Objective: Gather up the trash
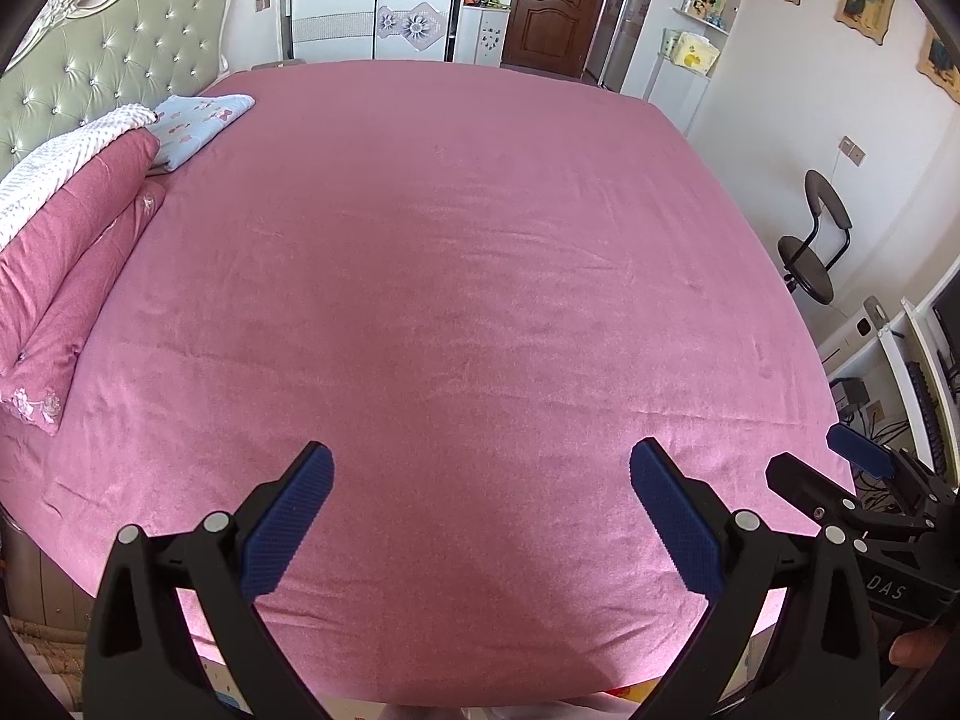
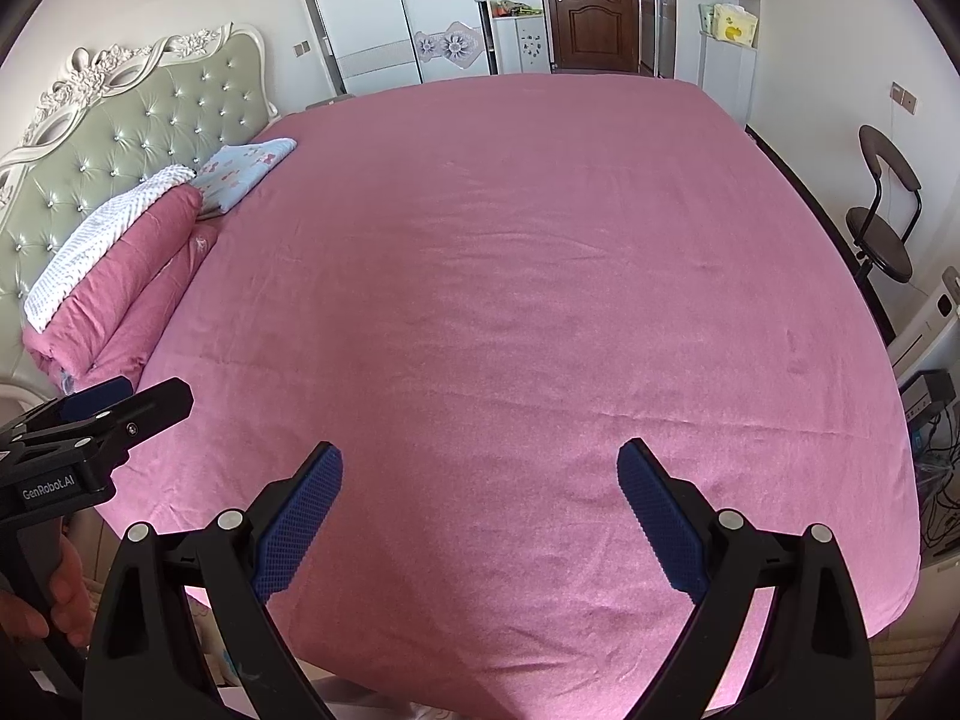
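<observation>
No trash shows in either view. A large bed with a pink sheet fills both views. My left gripper is open and empty, held over the near edge of the bed; it also shows at the left of the right wrist view. My right gripper is open and empty over the near edge too; it shows at the right of the left wrist view. The two grippers are side by side and apart.
Folded pink quilt, white blanket and blue cloth lie by the green headboard. A black chair and desk with cables stand at the right. A wardrobe and brown door are behind.
</observation>
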